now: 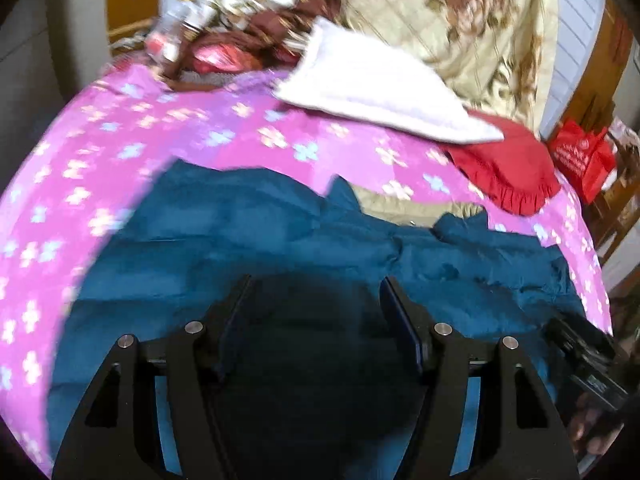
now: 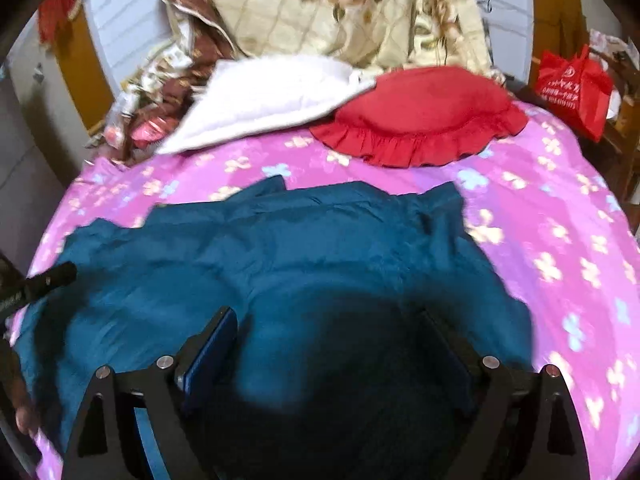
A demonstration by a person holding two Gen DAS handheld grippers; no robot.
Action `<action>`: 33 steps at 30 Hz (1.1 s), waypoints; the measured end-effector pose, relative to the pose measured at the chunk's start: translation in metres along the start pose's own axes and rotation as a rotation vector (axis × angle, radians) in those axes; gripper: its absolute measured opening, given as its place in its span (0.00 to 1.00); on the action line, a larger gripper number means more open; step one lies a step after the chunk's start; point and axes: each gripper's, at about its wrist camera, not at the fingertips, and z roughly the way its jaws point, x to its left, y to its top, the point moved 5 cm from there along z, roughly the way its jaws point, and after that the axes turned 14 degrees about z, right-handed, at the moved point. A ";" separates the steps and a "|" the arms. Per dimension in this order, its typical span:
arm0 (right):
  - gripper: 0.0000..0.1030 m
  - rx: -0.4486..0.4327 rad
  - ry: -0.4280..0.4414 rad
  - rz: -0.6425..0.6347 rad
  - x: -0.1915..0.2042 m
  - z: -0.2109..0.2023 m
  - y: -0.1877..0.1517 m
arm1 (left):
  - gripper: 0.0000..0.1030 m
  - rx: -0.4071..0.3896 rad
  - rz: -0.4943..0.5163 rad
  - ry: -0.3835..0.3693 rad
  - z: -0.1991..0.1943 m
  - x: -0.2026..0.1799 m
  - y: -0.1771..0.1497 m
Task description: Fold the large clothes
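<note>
Left gripper [image 1: 316,292]: fingers [image 1: 236,300] spread apart, nothing between them, poised directly over the teal garment [image 1: 248,232]. Right gripper [image 2: 328,324]: fingers [image 2: 218,332] likewise released and empty, above the same cloth. Whether either touches the fabric cannot be told; both views are motion-blurred.

The teal garment lies spread on the bed's pink floral sheet [image 1: 100,152], directly beneath and ahead of both pairs of fingers. Its long axis runs crosswise to both grippers, side to side. Each gripper shows at the edge of the other's view, so the left stands over the left portion, the right over the right; neither is markedly nearer.

Judgement: the coming fold depends on each gripper taking the near edge on its own side.

Beyond the garment: a red frilled cushion [image 2: 420,120], a white pillow [image 2: 272,96], then a cream floral quilt [image 2: 340,8].
</note>
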 end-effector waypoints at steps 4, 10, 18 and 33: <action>0.88 -0.035 -0.022 -0.050 -0.013 -0.037 -0.027 | 0.63 -0.017 0.023 0.098 -0.033 0.037 -0.026; 0.88 -0.041 -0.081 0.007 -0.053 -0.044 -0.056 | 0.63 0.061 -0.138 0.125 -0.024 0.104 -0.081; 0.95 0.042 -0.076 0.202 -0.101 -0.025 -0.060 | 0.79 0.058 -0.179 0.150 -0.027 0.125 -0.104; 0.95 -0.050 -0.064 0.153 -0.088 -0.160 -0.135 | 0.79 -0.208 0.051 0.328 -0.199 0.076 -0.176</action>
